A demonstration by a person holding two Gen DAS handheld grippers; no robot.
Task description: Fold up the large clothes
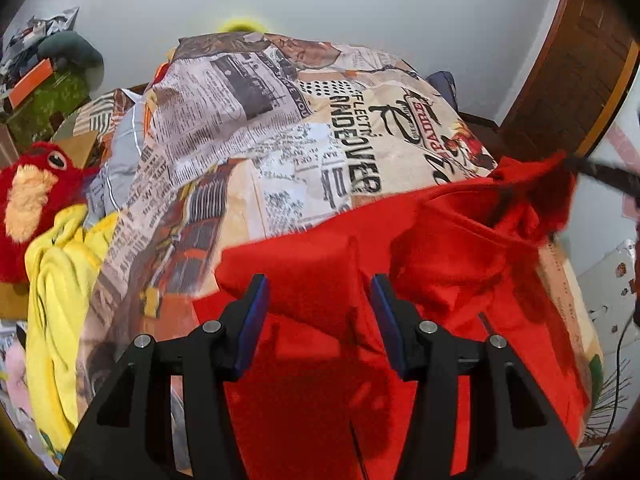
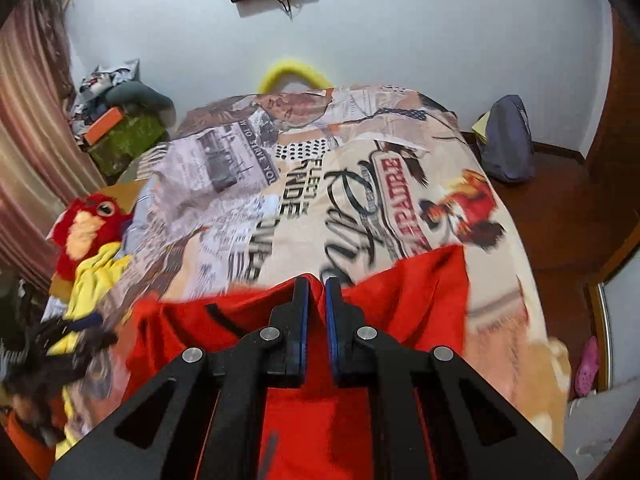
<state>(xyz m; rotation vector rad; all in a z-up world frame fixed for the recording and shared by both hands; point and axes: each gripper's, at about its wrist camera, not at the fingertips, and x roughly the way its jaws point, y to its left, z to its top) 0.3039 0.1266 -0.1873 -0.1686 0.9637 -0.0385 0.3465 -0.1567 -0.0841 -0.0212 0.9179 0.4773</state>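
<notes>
The newsprint-patterned bedspread (image 2: 360,184) covers the bed ahead of me. On its near end lies the red garment (image 1: 320,360), bunched toward the right. A yellow cloth (image 1: 56,280) (with a red plush bird (image 1: 36,188) above it) sits at the left edge. My left gripper (image 1: 318,300) hovers spread apart over the garment; my right gripper (image 2: 317,300) is pinched on its red fabric.

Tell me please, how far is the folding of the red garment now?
Early stage. Done: the red garment lies on the printed bedspread. In hand: the right tongs pinch one bunched edge, while the left tongs are open over it. Left: it is rumpled, with no neat fold visible.
</notes>
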